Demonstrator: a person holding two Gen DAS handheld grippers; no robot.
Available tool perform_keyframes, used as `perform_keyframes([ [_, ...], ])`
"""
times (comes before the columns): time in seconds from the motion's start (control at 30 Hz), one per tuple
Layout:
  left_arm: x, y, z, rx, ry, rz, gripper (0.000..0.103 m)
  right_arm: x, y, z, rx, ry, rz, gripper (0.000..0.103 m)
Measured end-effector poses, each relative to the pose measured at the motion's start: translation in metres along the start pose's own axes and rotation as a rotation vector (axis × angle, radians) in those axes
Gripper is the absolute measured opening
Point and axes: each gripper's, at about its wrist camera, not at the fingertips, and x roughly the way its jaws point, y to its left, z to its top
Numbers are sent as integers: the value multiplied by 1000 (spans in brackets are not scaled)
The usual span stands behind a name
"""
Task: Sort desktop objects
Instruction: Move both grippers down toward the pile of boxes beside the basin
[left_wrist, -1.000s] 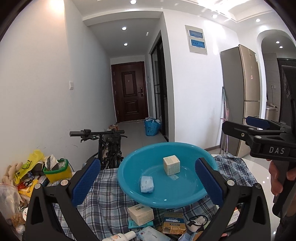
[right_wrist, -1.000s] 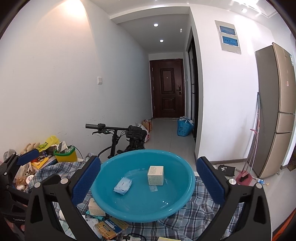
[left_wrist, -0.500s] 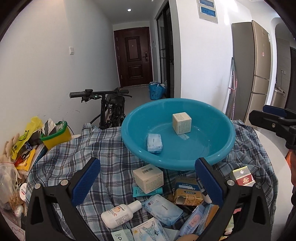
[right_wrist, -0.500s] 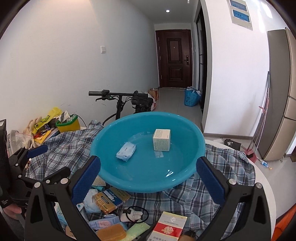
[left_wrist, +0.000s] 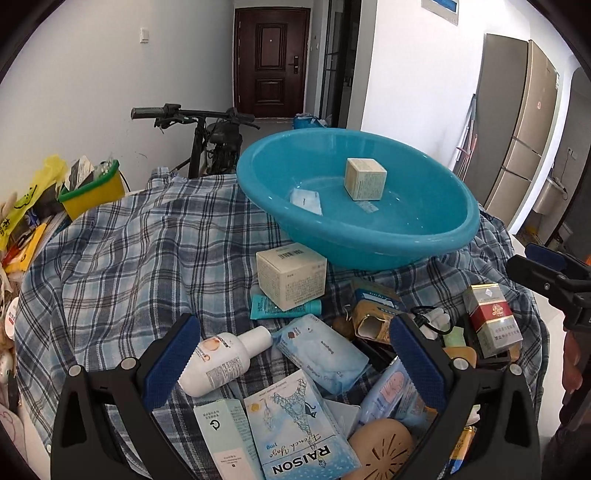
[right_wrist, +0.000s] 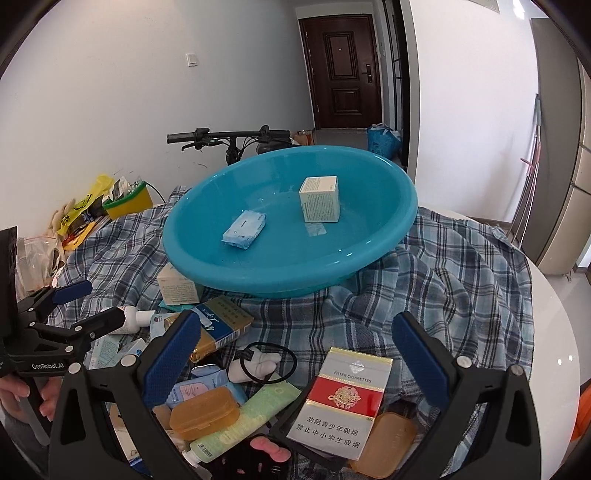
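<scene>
I hold both grippers, left (left_wrist: 291, 363) and right (right_wrist: 295, 354), with fingers spread and empty over the clutter on the table (right_wrist: 554, 314). The blue basin (right_wrist: 384, 236) already holds 2 items. Under my right gripper lies the cigarette pack (right_wrist: 341, 398): light, stiff cardboard, probably slick, so I would pinch across its narrow sides. The white bottle (left_wrist: 218, 363) under my left looks rounder and likelier to roll.

Black frames (left_wrist: 110, 406) – blue jaws, silver screws.
</scene>
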Motion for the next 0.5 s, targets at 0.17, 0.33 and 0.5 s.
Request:
perform_keyframes([
  [0.17,5,1,-12,-20,28,-23,103,5,-2,-9,-1,19,-1,103],
  [0.33,10,-5,-13,13,27,-4,103,10,-3,-11,-8,25,-15,103],
  [0.5,14,-14,-13,69,25,-75,103,15,-1,-14,-26,44,-16,103],
])
